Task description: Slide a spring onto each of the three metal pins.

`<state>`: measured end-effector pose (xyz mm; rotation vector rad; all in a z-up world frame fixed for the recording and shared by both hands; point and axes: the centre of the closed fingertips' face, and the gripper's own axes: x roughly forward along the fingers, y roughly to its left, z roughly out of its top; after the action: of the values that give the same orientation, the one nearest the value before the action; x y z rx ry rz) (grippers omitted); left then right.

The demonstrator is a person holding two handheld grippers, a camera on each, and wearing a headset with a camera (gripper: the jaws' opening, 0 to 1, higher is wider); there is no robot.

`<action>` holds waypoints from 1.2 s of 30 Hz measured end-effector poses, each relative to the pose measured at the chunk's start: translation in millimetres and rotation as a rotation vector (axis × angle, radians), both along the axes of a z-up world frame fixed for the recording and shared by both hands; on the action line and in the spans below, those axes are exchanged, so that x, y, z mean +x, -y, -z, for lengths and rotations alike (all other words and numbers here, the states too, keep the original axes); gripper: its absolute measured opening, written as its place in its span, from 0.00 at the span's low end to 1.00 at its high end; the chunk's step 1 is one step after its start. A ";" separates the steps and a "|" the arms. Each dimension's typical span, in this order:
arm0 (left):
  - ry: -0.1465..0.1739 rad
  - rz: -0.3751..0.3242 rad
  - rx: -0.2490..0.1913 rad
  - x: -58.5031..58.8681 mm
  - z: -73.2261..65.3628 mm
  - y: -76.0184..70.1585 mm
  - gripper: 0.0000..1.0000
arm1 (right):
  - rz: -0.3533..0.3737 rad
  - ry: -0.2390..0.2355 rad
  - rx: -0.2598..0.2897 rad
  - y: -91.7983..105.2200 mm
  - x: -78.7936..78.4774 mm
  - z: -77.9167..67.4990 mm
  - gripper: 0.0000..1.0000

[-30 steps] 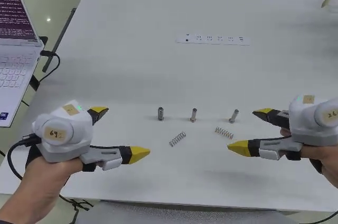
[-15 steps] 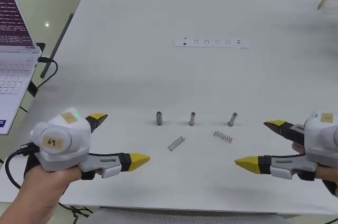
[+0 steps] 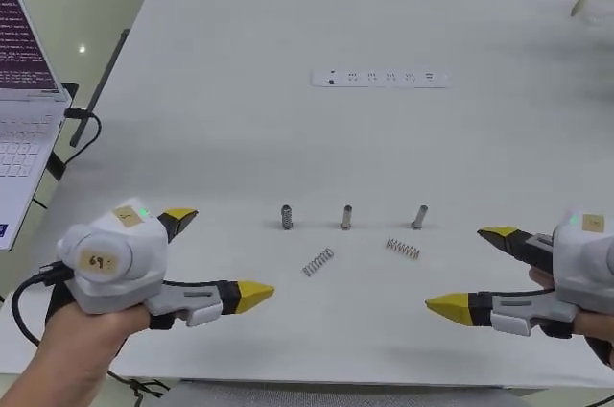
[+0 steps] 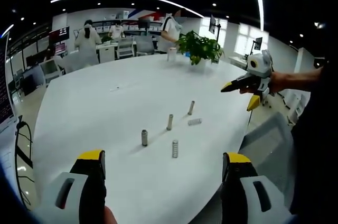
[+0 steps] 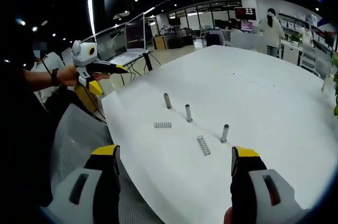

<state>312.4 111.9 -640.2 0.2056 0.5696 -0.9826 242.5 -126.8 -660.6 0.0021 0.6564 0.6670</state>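
Fingers of left gripper and right gripper gape empty; one pin looks sprung, so next pinch the loose spring at seven o'clock of the middle pin.

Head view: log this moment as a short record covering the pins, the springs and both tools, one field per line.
table: white, three pins upright in a row
left pin: wears the fitted spring
middle pin: bare
right pin: bare
left loose spring: lying flat, in front of the row
right loose spring: lying flat, near the right pin
left tool: open, empty, short of the parts
right tool: open, empty, short of the parts
progress: one pin of three done
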 end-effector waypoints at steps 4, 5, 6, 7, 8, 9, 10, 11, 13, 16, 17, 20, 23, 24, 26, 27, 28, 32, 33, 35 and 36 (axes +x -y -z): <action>-0.001 0.012 0.004 0.0 0.6 3.2 0.89 | 0.001 -0.004 -0.001 -0.6 -1.6 -0.4 0.86; -0.001 0.014 0.004 0.3 0.9 4.4 0.89 | 0.000 -0.007 -0.003 -0.6 -2.1 0.0 0.85; -0.002 0.018 0.006 0.7 1.6 5.8 0.89 | -0.001 -0.009 -0.004 -0.8 -2.8 0.2 0.85; -0.006 0.031 0.012 0.0 2.5 8.8 0.89 | -0.003 -0.009 -0.005 -1.4 -3.4 0.1 0.85; -0.005 0.041 0.019 0.3 3.5 11.6 0.89 | -0.002 -0.008 -0.005 -2.0 -3.9 -0.4 0.85; -0.003 0.051 0.023 0.1 3.9 13.7 0.89 | -0.001 -0.009 -0.004 -2.3 -4.2 -0.7 0.85; -0.004 0.058 0.022 0.0 3.6 15.9 0.89 | 0.000 -0.009 -0.003 -2.7 -4.6 -1.1 0.85; -0.003 0.062 0.022 -0.1 2.9 18.5 0.89 | 0.000 -0.008 -0.003 -3.0 -4.9 -1.6 0.85; -0.003 0.080 0.024 0.0 2.2 25.3 0.89 | 0.001 -0.007 -0.004 -3.3 -5.8 -2.9 0.85; -0.004 0.096 0.020 0.1 1.1 32.5 0.89 | 0.003 -0.007 -0.006 -2.8 -6.6 -3.8 0.85; -0.003 0.101 0.022 0.1 0.9 34.7 0.89 | 0.005 -0.008 -0.006 -2.6 -7.2 -4.5 0.85; -0.006 0.122 0.026 1.4 3.3 41.7 0.89 | 0.005 -0.011 -0.009 -2.1 -8.2 -4.4 0.85; -0.011 0.140 0.031 1.3 6.4 48.3 0.89 | 0.006 -0.013 -0.011 -1.5 -9.4 -4.7 0.85; -0.014 0.144 0.032 1.4 7.8 49.7 0.89 | 0.006 -0.013 -0.012 -1.6 -10.1 -5.1 0.85; -0.021 0.153 0.034 1.6 12.0 53.1 0.89 | 0.002 -0.014 -0.014 -2.0 -11.2 -5.2 0.85; -0.025 0.157 0.034 1.2 13.4 54.5 0.89 | 0.000 -0.014 -0.016 -2.0 -11.6 -5.1 0.85; -0.029 0.166 0.038 1.9 18.6 56.1 0.89 | -0.002 -0.015 -0.019 -2.2 -12.3 -4.9 0.85; -0.043 0.190 0.048 -1.5 27.3 64.2 0.88 | -0.002 -0.014 -0.020 -1.1 -13.3 -4.9 0.84; -0.049 0.201 0.053 -2.9 31.0 66.7 0.88 | 0.000 -0.015 -0.019 -0.8 -13.7 -4.9 0.84; -0.056 0.210 0.058 -3.4 37.7 70.1 0.88 | 0.000 -0.015 -0.019 -0.5 -14.7 -5.0 0.84; -0.062 0.217 0.062 -2.8 42.9 71.8 0.88 | 0.001 -0.015 -0.019 -0.2 -15.0 -5.0 0.84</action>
<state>309.6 40.1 -683.1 0.2968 0.6446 -1.1853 227.5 -126.5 -655.6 -0.0104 0.6775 0.6605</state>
